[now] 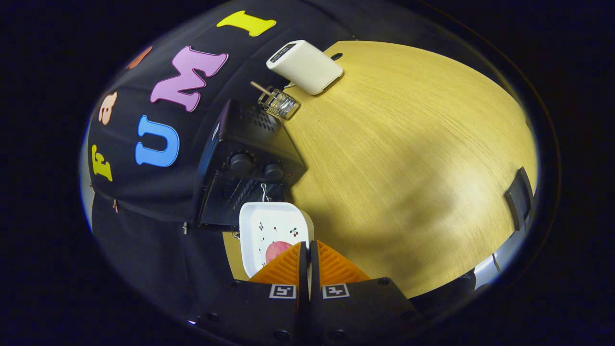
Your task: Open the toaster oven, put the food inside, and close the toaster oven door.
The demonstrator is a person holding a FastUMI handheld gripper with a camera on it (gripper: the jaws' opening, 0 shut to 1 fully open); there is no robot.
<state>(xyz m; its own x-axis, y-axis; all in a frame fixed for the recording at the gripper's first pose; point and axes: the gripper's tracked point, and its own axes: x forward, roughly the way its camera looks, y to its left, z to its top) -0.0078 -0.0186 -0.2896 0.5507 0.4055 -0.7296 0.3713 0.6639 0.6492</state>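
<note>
My gripper (pixel 308 244) is shut on the near rim of a white square plate (pixel 269 223) with small cherry prints. A round pink piece of food (pixel 276 250) lies on the plate, partly hidden behind one finger. The plate hangs tilted just in front of the black toaster oven (pixel 250 144), right below its two knobs (pixel 240 163). The oven's front looks dark behind the plate; I cannot tell how its door stands. A small metal hook (pixel 264 192) shows at the oven's front, just past the plate.
The oven stands on a light wooden table (pixel 408 168) against the black cloth wall. Beyond it are a small glass holder (pixel 278 102) with a stick and a white box-shaped device (pixel 307 66). A black object (pixel 519 197) sits at the table's far right edge.
</note>
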